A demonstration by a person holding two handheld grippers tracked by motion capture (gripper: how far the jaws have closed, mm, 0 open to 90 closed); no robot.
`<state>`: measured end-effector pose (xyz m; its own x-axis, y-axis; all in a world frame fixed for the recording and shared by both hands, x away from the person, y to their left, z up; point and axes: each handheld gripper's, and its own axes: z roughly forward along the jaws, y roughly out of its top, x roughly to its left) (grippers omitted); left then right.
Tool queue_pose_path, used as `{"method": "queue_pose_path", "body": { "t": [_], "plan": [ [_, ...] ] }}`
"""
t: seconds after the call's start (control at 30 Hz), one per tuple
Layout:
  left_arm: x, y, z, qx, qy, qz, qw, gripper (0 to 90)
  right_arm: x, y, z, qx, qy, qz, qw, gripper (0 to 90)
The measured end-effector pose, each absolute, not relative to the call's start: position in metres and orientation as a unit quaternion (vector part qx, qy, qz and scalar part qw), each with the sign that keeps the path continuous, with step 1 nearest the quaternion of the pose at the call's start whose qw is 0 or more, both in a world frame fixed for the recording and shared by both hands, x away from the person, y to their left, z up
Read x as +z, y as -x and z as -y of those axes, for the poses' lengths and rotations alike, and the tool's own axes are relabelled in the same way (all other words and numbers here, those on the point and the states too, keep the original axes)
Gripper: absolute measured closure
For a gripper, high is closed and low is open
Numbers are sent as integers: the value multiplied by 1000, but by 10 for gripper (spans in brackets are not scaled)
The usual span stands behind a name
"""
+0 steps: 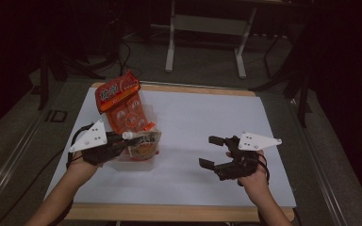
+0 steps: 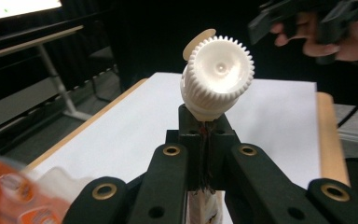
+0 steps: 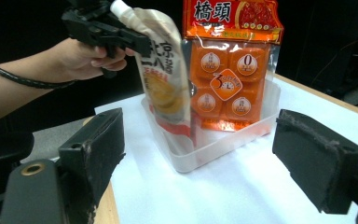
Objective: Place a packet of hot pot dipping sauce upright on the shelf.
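A spouted drink pouch (image 1: 144,142) with a white ribbed cap (image 2: 219,77) stands in a clear plastic container (image 1: 139,164) at the left of the table. My left gripper (image 1: 121,139) is shut on the pouch's neck just under the cap, and the pouch (image 3: 164,79) hangs upright from it. An orange snack pack (image 1: 122,106) leans in the same container (image 3: 214,147) behind the pouch. My right gripper (image 1: 211,151) is out to the right over the white sheet. It is open, its pads (image 3: 98,144) wide apart with nothing between them.
A white sheet (image 1: 207,117) covers the wooden table, with bare room between the container and the right hand. The table's wooden edge (image 1: 179,213) runs along the front. A desk frame (image 1: 172,42) stands on the dark floor beyond.
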<state>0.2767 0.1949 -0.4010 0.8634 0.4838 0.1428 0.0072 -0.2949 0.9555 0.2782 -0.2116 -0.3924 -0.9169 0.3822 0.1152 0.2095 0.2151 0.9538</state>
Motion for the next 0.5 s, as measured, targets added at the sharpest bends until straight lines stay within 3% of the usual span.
{"method": "queue_pose_path", "body": {
  "t": [0.5],
  "plan": [
    [-429,-284,-209,183,-788,-174,561,883,-396,-281,212,592,-198,-779,61,165]
  ]
}}
